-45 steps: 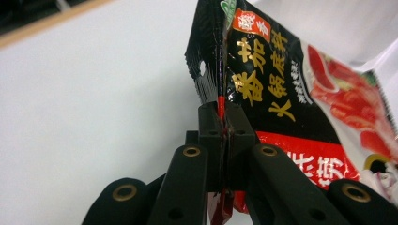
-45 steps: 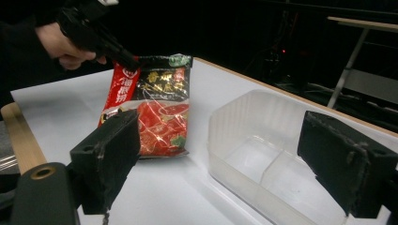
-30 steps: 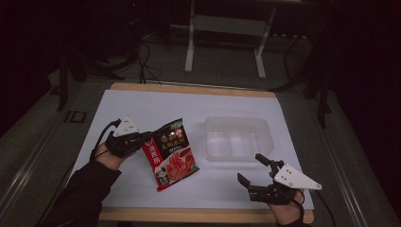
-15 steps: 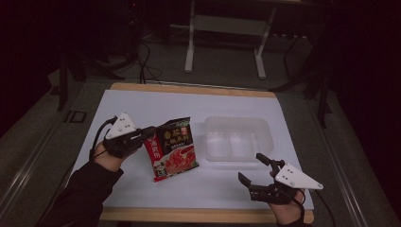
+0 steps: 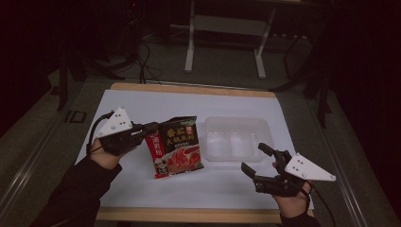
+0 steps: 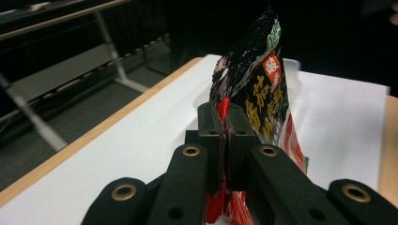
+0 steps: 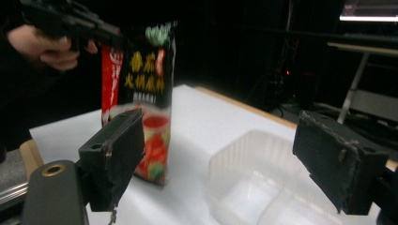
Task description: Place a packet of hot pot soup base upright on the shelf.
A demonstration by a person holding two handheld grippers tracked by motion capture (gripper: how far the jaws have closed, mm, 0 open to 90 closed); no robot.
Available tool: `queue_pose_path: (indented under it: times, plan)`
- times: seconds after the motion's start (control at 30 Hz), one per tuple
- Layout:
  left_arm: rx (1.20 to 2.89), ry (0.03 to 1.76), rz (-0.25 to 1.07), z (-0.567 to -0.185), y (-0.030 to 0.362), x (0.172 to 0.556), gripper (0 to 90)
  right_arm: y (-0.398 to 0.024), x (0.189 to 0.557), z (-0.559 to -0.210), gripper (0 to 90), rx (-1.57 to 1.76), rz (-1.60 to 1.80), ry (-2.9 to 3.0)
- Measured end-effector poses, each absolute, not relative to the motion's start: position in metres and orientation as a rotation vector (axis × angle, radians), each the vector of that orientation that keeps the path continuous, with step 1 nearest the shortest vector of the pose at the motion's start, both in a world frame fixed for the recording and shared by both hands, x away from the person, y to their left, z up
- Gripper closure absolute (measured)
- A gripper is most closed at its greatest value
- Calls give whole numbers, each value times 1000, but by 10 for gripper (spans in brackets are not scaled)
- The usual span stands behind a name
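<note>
Low at the right of the high view, the right hand-held gripper [image 5: 259, 159] gapes empty, jaws just narrowing slightly.

Up-left of it across the white desk [image 5: 142, 101], past the clear tray [image 5: 235, 126], hangs the red-and-black sauce packet [image 5: 176, 150], long axis roughly upright, lower edge near the desk. At centre left, the left hand-held gripper [image 5: 150, 126] pinches its upper-left corner, forearm entering from the lower left; it is nearer.

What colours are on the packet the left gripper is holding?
The packet is black on top with yellow lettering, a red side strip and a red food picture below; clearest in the high view.
</note>
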State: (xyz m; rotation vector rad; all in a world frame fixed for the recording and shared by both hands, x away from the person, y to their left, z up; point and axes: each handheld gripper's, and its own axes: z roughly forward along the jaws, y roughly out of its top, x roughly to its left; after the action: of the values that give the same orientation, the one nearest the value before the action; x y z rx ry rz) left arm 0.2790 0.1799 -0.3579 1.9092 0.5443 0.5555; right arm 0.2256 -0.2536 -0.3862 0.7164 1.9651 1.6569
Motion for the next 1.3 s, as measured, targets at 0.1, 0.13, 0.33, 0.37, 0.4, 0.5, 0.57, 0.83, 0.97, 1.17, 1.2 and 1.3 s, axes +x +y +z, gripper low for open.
queue_pose_path:
  times: [0.1,0.13,0.33,0.37,0.4,0.5,0.57,0.83,0.97,1.17,1.2,1.3]
  plan:
    - [1903,507,520,-355,176,277,882,-248,229,-376,171,686,1681,1975]
    - [1904,494,515,-355,175,277,881,-244,230,-372,170,671,1698,1981]
    - [1894,425,483,-354,165,272,881,-225,234,-362,178,618,1760,2016]
    - [1896,416,472,-355,163,271,881,-220,234,-361,178,603,1760,2031]
    - [1905,405,474,-354,161,270,881,-217,235,-361,178,592,1758,2037]
    - [1917,375,470,-355,155,268,881,-207,238,-359,183,563,1746,2066]
    - [1926,357,462,-355,151,267,881,-201,241,-358,215,549,1762,2089]
    - [1929,331,438,-357,141,265,880,-183,258,-360,295,553,1740,2175]
    - [1921,316,408,-356,137,265,880,-179,265,-361,420,574,1755,2198]
    - [1917,295,413,-355,131,262,879,-173,268,-361,583,562,1775,2265]
    - [1914,295,414,-355,131,262,880,-171,268,-361,613,555,1761,2274]
    - [1916,293,412,-355,131,262,879,-169,269,-360,650,537,1742,2301]
